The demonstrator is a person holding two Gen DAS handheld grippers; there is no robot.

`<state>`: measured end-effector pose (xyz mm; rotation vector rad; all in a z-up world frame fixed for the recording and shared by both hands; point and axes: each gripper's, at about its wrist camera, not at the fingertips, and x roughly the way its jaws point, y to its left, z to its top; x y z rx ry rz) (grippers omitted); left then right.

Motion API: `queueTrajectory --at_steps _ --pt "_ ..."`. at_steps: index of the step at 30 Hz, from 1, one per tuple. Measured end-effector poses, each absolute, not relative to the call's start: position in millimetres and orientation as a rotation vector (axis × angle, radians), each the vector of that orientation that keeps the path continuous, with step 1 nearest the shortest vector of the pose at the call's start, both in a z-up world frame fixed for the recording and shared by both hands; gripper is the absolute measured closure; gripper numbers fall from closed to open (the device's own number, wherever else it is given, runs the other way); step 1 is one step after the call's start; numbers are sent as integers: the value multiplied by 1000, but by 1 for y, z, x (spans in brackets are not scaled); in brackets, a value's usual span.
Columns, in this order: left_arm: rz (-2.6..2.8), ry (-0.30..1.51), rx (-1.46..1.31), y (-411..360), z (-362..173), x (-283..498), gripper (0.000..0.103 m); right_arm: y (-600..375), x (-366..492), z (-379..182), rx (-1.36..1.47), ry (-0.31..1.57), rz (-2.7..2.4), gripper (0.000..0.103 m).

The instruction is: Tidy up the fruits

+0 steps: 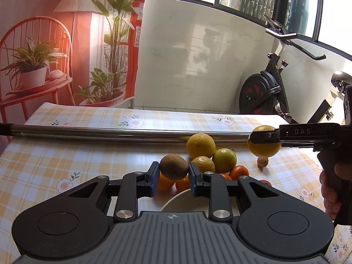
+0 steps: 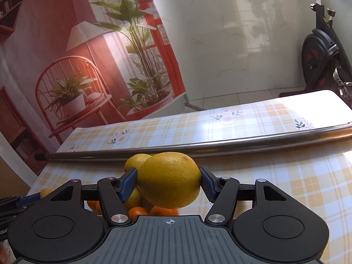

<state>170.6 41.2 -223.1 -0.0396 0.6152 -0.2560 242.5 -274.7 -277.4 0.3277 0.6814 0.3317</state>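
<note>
A home room: checked-cloth table [image 1: 66, 158], exercise bike [image 1: 264, 88], printed houseplant backdrop [image 1: 66, 44].

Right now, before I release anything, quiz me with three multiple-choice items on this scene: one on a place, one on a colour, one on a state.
1. Where does the metal pole lie?
A. across the tablecloth, beyond the fruit pile
B. on the floor
C. on the plate

2. What colour is the fruit in the left gripper?
A. bright orange
B. brown
C. red

3. What state is the right gripper in?
A. open and empty
B. resting on the table
C. shut on a large yellow citrus

Answers: 1 A, the pole spans the checked cloth behind the fruit. 2 B, the kiwi between its pads is brown. 3 C, both pads press the citrus.
</note>
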Motion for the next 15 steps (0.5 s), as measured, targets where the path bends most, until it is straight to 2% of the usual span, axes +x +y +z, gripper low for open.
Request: queueTrajectory --at_steps 15 --pt "-282 682 23 34 -241 139 73 -252 170 -283 211 782 411 45"
